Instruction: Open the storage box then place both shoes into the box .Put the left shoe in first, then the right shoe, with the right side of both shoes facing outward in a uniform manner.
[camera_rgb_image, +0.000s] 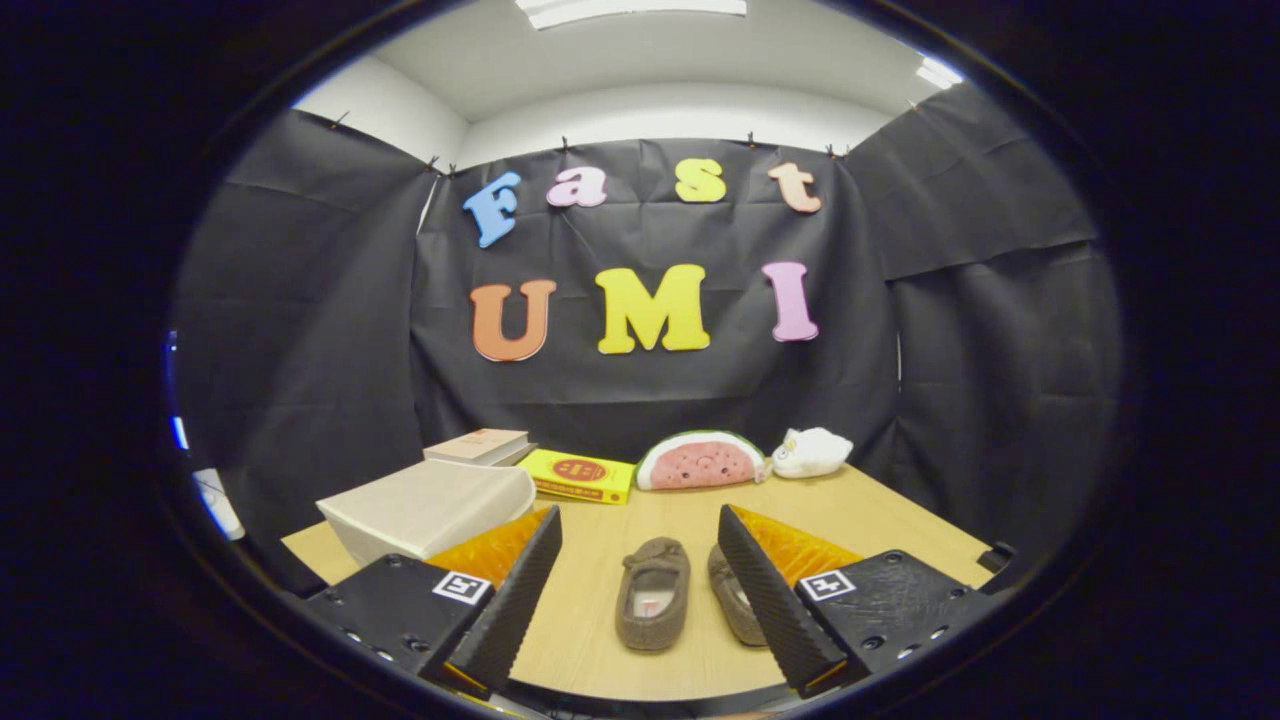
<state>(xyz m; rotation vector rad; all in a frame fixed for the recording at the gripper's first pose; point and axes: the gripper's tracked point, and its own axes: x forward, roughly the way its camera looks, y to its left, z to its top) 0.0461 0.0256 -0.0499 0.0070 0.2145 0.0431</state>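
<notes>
Hovering over the table (880, 505), the gripper (640, 585) is holding its fingers wide apart, gripping nothing. Opening comes first, I judge: the box (425, 508) is sitting shut at ten o'clock, just beyond the left finger (510, 600) (so swing left for its lid). One shoe (652, 592) is lying between the fingers; the other shoe (733, 598) is tucking behind the right finger (770, 600).
</notes>
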